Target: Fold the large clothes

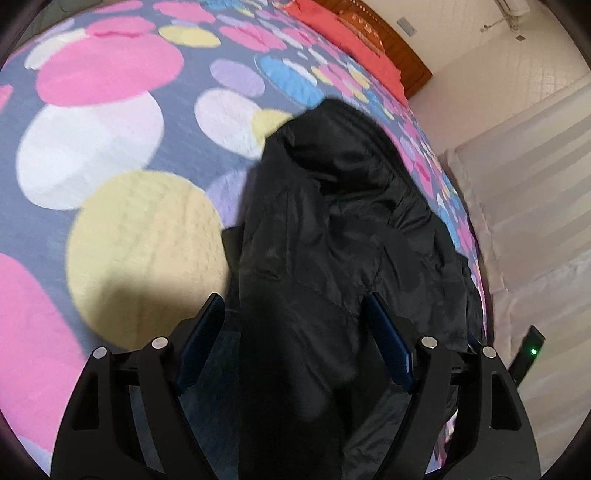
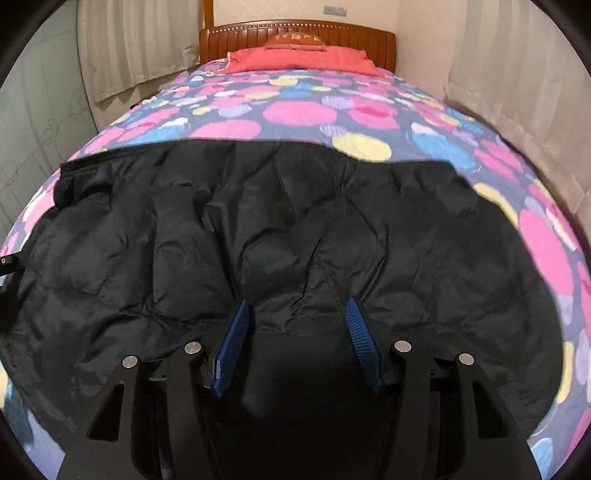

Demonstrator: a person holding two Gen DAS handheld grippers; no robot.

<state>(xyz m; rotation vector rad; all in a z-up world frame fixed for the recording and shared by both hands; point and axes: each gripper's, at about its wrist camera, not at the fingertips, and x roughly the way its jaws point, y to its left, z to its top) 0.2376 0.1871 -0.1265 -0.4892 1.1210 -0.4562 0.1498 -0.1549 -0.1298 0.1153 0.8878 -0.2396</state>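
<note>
Black jacket on a bed. Left gripper and right gripper both stand wide, fabric between jaws. Likely mid-fold; next, closing on cloth.

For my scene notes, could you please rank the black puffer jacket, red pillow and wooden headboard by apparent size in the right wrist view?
1. Black puffer jacket, nearest the camera.
2-3. Red pillow and wooden headboard look alike; unranked.

Your left wrist camera sat close above the black jacket, facing along the bed toward its right edge. Your right wrist camera looked up the bed toward the headboard. Both shared jacket, bed and headboard.
</note>
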